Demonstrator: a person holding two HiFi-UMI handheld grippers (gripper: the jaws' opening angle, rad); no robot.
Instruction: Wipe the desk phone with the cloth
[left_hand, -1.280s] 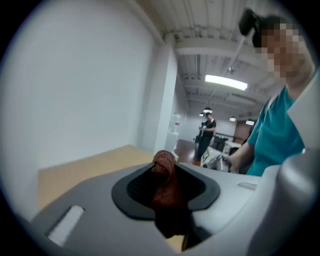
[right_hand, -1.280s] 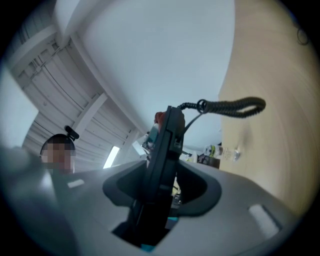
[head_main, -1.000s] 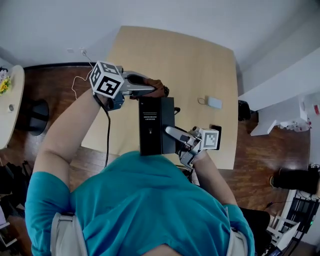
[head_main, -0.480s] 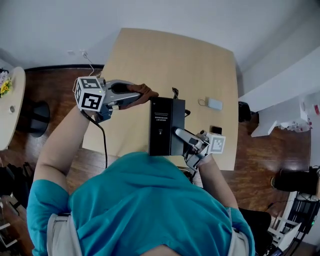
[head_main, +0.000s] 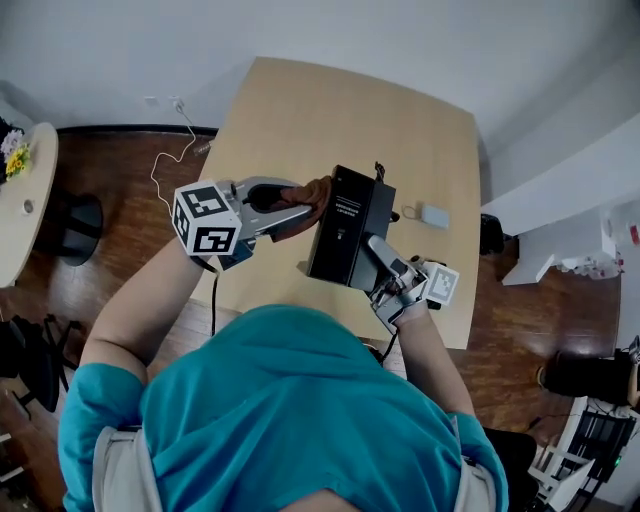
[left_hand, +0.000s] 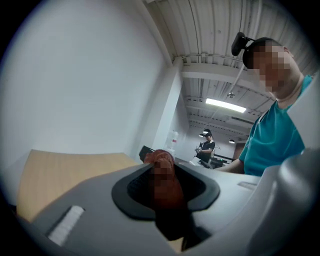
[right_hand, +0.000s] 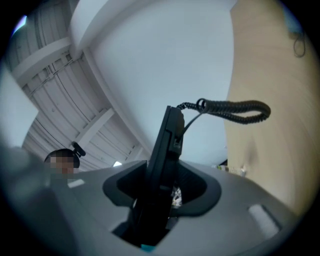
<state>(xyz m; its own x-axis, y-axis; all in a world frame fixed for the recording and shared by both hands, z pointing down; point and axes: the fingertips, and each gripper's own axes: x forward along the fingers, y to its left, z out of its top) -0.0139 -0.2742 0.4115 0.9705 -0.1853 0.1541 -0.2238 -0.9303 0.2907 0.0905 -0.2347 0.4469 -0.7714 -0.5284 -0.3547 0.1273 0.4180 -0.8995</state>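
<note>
The right gripper (head_main: 378, 255), pinching the flat black desk phone (head_main: 345, 222), now tips it toward the brown cloth (head_main: 316, 188) pinched in the left gripper (head_main: 298, 205), ready for wiping.

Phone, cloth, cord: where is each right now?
Phone (head_main: 342, 232): head view, middle of its black face.
Cloth (head_main: 312, 192): head view, brown bunch beside the phone.
Cord (right_hand: 235, 110): right gripper view, middle of the coil.

Soft, even indoor light falls on the pale wooden desk top (head_main: 330, 110), leaving only faint shadows. Both gripper views bulge fisheye-fashion, with black corners. A long white ceiling strip lamp (left_hand: 226, 105) glares, and the flat black desk phone (right_hand: 167, 145) is nearly a silhouette.
</note>
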